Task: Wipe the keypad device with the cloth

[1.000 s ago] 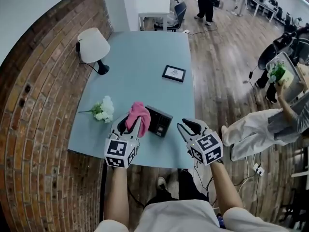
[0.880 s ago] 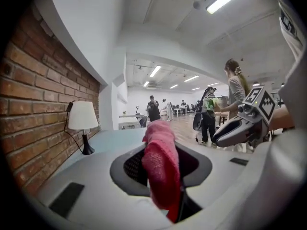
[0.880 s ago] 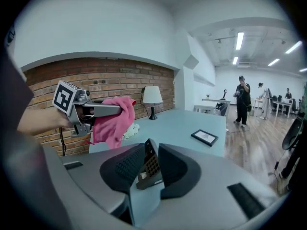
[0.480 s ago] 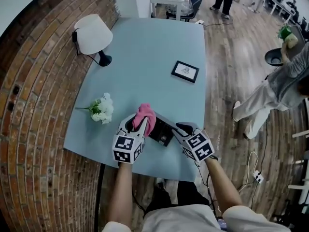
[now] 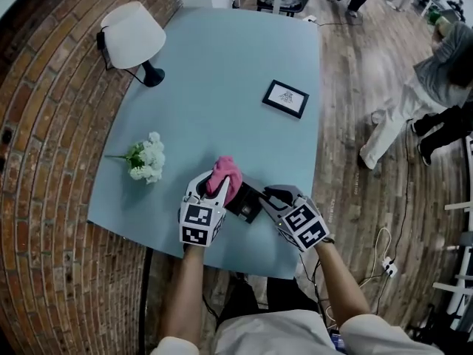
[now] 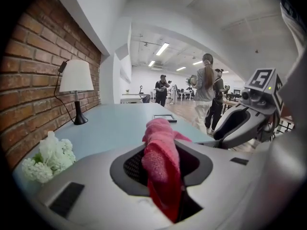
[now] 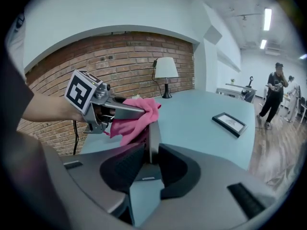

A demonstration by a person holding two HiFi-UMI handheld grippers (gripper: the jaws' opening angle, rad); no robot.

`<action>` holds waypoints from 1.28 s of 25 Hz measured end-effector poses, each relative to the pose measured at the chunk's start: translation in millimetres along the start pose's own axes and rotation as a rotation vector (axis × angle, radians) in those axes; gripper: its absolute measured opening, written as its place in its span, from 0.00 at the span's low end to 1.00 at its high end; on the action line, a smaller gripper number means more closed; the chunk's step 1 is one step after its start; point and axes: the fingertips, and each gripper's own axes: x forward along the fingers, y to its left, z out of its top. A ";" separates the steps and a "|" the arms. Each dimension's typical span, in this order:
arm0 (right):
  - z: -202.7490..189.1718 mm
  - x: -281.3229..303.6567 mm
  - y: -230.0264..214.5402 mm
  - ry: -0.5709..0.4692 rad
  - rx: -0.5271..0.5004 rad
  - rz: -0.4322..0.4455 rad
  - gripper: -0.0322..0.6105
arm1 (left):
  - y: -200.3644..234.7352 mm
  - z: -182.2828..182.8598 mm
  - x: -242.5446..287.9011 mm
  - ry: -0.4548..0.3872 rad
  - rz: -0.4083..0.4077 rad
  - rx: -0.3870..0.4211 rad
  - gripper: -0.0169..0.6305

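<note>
Three bystander items on the light-blue worktop (image 5: 222, 72): white-shaded table lamp with black base (image 5: 133, 29) at the far left corner, small black-framed picture (image 5: 286, 98) lying flat far right, bunch of white flowers (image 5: 145, 160) at the left edge, near the red brick wall (image 5: 44, 161). All three sit well apart from the work area. People stand on the wooden floor (image 5: 355, 124) to the far right.

Work area is at the near edge, centre. Black flat keypad device (image 5: 245, 200) sits between the two tools. Right tool (image 5: 270, 197) is clenched on the device's right edge; in the right gripper view the device reads as a thin upright slab in the jaws. Left tool (image 5: 209, 191) is clamped on a bunched pink cloth (image 5: 224, 174), which lies against the device's left face.

Both bare forearms reach in from the near edge, and the tools angle toward each other, marker cubes up.
</note>
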 end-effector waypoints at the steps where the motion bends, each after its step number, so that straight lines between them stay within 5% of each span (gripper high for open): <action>1: 0.2 0.1 0.7 -0.001 -0.006 0.002 0.24 | 0.5 -1.6 0.9 -0.003 0.002 -0.006 0.26; 15: 0.7 -0.1 1.0 -0.026 0.002 0.013 0.24 | 2.7 -29.6 -3.4 0.000 0.020 -0.069 0.26; 32: -1.6 1.2 -0.6 -0.030 0.001 0.003 0.24 | 7.8 -101.8 -23.1 0.130 0.025 -0.121 0.26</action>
